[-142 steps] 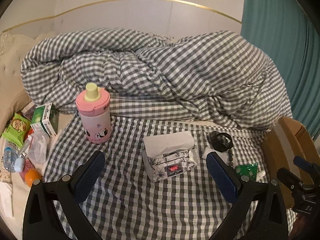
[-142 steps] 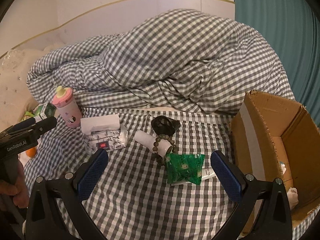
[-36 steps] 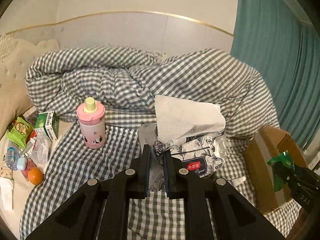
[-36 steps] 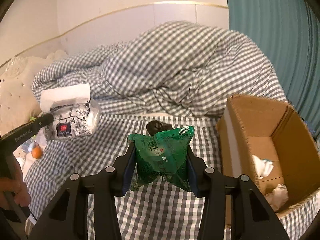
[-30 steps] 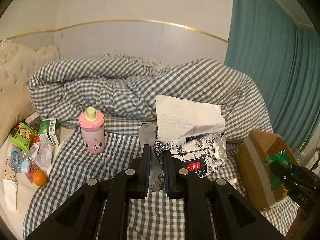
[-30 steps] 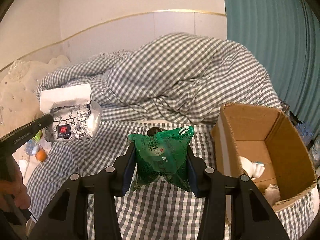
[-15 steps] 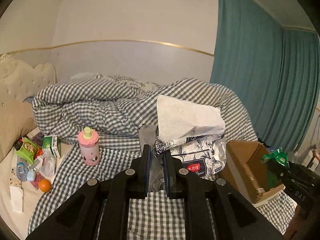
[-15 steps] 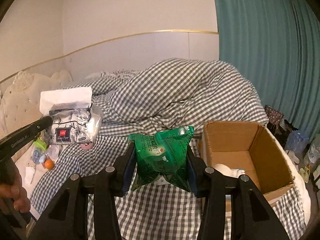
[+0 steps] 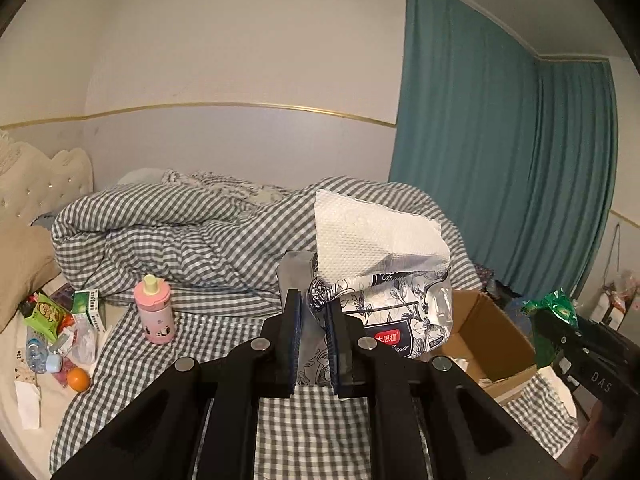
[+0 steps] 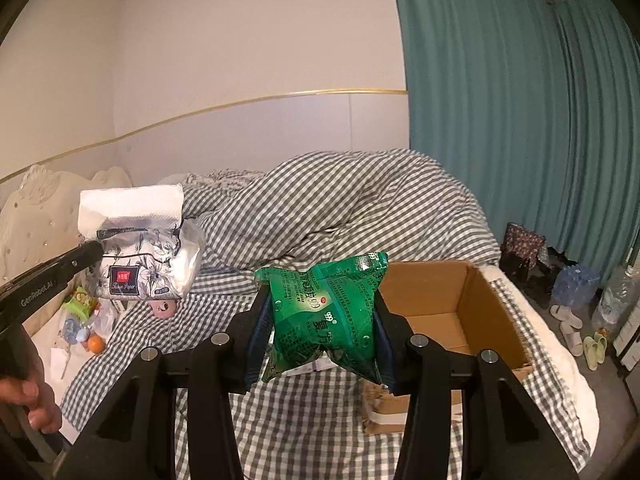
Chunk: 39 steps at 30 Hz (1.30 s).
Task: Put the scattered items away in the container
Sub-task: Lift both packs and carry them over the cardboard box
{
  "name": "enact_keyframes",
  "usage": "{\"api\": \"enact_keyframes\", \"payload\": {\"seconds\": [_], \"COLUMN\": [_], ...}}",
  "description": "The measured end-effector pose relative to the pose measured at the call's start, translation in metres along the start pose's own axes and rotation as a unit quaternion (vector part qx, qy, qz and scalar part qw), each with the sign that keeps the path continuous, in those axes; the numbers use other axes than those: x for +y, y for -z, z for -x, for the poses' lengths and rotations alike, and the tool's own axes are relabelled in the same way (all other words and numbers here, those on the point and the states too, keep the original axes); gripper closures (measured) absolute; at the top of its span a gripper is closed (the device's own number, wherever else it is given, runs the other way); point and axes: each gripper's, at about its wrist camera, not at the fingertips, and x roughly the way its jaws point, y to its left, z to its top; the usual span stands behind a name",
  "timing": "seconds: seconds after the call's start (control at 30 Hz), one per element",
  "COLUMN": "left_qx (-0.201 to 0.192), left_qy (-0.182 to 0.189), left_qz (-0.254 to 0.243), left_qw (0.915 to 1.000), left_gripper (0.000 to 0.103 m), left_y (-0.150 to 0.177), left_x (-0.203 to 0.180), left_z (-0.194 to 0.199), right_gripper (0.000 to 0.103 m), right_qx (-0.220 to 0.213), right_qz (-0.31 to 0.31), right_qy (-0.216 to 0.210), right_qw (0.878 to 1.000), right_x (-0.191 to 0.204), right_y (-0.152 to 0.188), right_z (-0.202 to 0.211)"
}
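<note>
My left gripper (image 9: pixel 313 312) is shut on a floral tissue pack (image 9: pixel 400 312) with a white tissue sticking up, held high above the bed; it also shows in the right wrist view (image 10: pixel 140 260). My right gripper (image 10: pixel 322 312) is shut on a green foil packet (image 10: pixel 324 312), held high, left of and above the open cardboard box (image 10: pixel 460 300). The box (image 9: pixel 492 336) stands at the bed's right edge with white scraps inside. The packet also shows in the left wrist view (image 9: pixel 554 312).
A pink bottle (image 9: pixel 154 312) stands on the checked sheet. Snack packets, a green carton (image 9: pixel 89 306), an orange (image 9: pixel 78 378) and small items lie at the left by the headboard. A rumpled checked duvet (image 9: pixel 200 236) fills the back. Teal curtains hang at right; slippers and water bottles are on the floor (image 10: pixel 576 320).
Both grippers have risen well above the bed with their items still held. The bed and box now look smaller and farther below.
</note>
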Motion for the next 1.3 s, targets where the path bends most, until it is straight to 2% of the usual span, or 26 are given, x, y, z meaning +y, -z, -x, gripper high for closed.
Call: {"api": "enact_keyframes", "payload": {"seconds": [0.77, 1.3], "left_qx": [-0.001, 0.024], "left_qy": [0.073, 0.093], "left_qz": [-0.019, -0.041], "left_qw": [0.9972, 0.9946], "left_gripper": [0.092, 0.092], "left_y": [-0.002, 0.003], "left_x": [-0.087, -0.131], "left_z": [-0.007, -0.048], "right_gripper": [0.058, 0.058], "right_qx": [-0.022, -0.014], "right_qz": [-0.033, -0.059], "right_qy": [0.068, 0.099], "right_qw": [0.997, 0.993], "right_x": [-0.074, -0.126], "right_y": [0.001, 0.003], "right_z": [0.045, 0.036]}}
